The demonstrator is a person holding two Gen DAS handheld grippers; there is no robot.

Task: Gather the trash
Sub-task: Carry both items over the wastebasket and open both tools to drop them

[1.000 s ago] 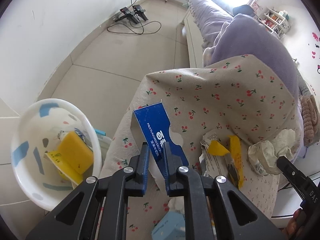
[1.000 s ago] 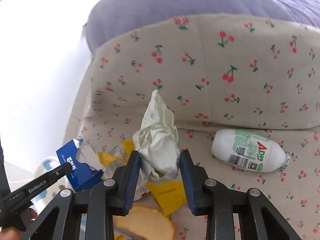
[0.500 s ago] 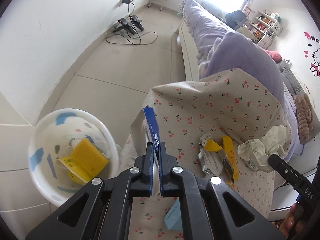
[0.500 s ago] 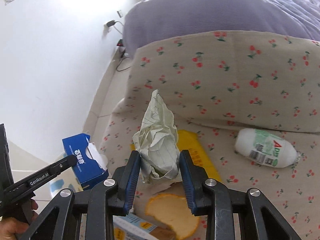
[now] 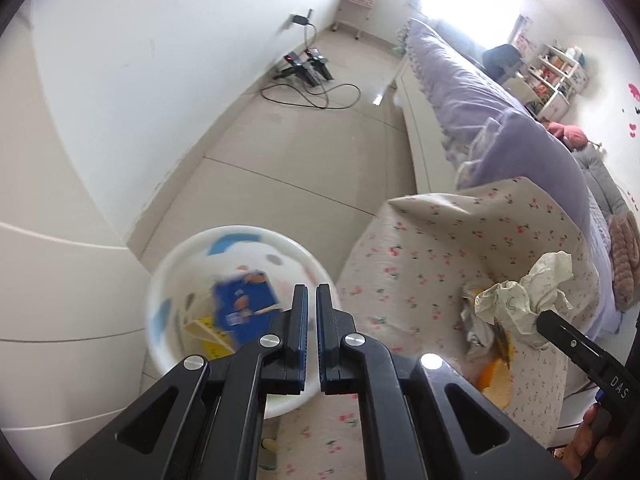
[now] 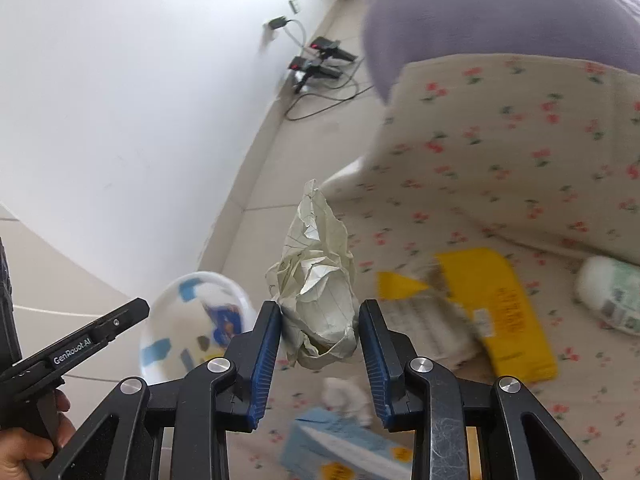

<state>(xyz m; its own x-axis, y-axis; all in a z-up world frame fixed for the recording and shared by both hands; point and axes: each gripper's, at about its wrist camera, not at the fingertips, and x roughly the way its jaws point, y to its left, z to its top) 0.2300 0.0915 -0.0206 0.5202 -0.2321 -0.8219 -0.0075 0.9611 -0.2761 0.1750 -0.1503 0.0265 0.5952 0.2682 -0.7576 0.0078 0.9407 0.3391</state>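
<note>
Left gripper (image 5: pixel 311 312) above the bin (image 5: pixel 182 258), jaws slightly parted and holding nothing, blue box (image 5: pixel 240 308) blurred inside the bin, right gripper (image 6: pixel 319 322) clamped on crumpled paper (image 6: pixel 318 288), yellow wrapper (image 6: pixel 508 304) and bottle (image 6: pixel 612 294) smeared on the cherry cloth (image 6: pixel 520 148), bottle cut off.

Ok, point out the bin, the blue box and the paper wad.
bin (image 5: pixel 188 256): left wrist view, bare inner wall near the rim.
blue box (image 5: pixel 240 308): left wrist view, its top face, inside the bin.
paper wad (image 6: pixel 320 300): right wrist view, crumpled middle.
</note>
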